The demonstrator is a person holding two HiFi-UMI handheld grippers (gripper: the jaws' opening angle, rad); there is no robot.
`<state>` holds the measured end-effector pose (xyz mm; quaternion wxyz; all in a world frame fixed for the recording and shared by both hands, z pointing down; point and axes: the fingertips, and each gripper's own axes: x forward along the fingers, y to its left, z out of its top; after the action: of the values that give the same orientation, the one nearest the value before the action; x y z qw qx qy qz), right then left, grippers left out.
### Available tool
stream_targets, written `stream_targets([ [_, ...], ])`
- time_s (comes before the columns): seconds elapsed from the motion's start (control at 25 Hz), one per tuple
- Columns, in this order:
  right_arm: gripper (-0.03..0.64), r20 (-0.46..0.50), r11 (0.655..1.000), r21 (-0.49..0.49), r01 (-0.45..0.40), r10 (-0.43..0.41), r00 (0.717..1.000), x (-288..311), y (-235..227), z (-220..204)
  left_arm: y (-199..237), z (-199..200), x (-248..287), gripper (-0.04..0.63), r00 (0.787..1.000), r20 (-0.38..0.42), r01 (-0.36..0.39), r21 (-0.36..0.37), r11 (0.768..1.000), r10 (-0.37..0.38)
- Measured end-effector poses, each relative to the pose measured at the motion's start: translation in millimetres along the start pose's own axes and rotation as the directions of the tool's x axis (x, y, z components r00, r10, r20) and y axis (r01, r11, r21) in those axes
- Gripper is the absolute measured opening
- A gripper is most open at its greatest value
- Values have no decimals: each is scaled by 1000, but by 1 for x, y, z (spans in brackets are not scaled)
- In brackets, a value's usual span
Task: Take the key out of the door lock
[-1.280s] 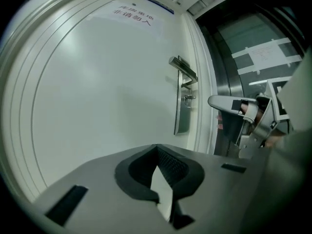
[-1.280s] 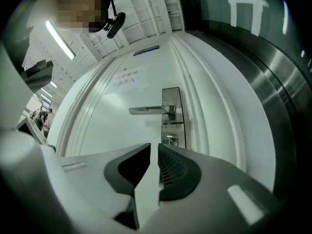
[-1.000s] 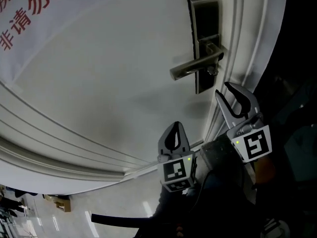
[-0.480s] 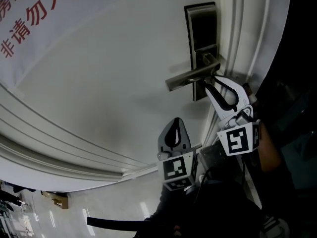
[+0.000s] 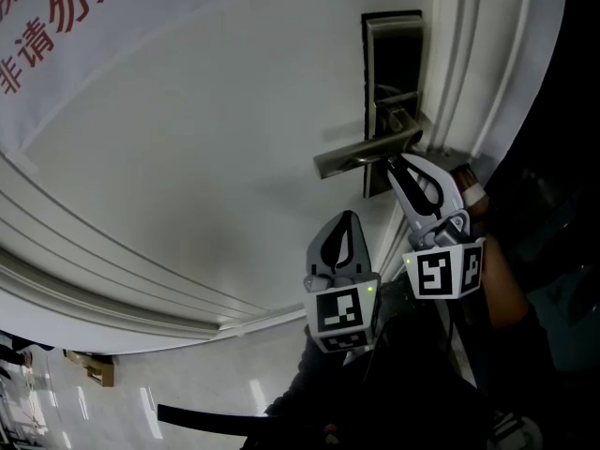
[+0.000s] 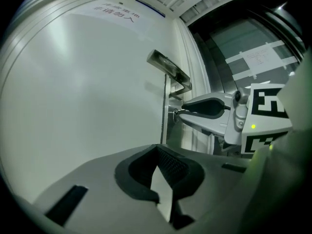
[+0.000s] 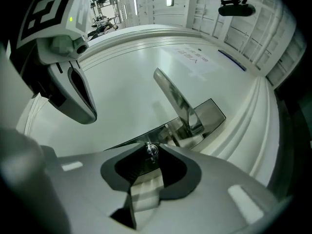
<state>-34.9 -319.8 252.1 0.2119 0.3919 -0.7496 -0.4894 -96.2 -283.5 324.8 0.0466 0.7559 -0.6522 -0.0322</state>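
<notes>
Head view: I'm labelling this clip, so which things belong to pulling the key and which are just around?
Job: key in the lock plate; right gripper shut on it.
Just around: lever handle; left gripper, shut and empty; red-lettered sign.

Left gripper (image 6: 157, 150): fills the bottom of the view; jaw tips meet, with nothing between the dark pads.
Door (image 6: 87, 91): white and plain, seen at a steep slant.
Notice (image 6: 117, 13): printed sheet near the door's far edge.
Lever handle (image 6: 168, 67): metal, sticking out from the lock plate (image 6: 164, 96) by the door's latch edge.
Key (image 6: 176, 112): small and metal, in the lock plate below the lever.
Right gripper (image 6: 181, 112): comes in from the right, its pale jaws closed together on the key.
Marker cube (image 6: 268, 113): on the right gripper, beside a lit green lamp (image 6: 253, 126).
</notes>
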Motion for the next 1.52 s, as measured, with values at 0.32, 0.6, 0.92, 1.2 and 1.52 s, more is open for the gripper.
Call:
stream_targets([
  [0.32, 32, -16, 997, -68, 33, -34, 999, 2, 1, -3, -9, 4, 9, 0, 1000, 14, 27, -20, 999, -27],
  [0.6, 14, -11, 995, -97, 34, -35, 999, 2, 1, -3, -9, 4, 12, 0, 999, 18, 32, -7, 999, -32],
  [0.92, 12, -13, 993, -118, 16, -18, 1000, 2, 1, -3, -8, 3, 14, -1, 999, 2, 32, -3, 999, -32],
  [1.2, 12, -21, 989, -149, -3, 0, 1000, 2, 2, -3, -10, 5, 16, 0, 999, 12, 43, -20, 999, -43],
  [1.52, 11, -34, 980, -199, -19, 12, 999, 1, 3, -3, -9, 4, 15, -1, 999, 8, 49, -22, 999, -48],
])
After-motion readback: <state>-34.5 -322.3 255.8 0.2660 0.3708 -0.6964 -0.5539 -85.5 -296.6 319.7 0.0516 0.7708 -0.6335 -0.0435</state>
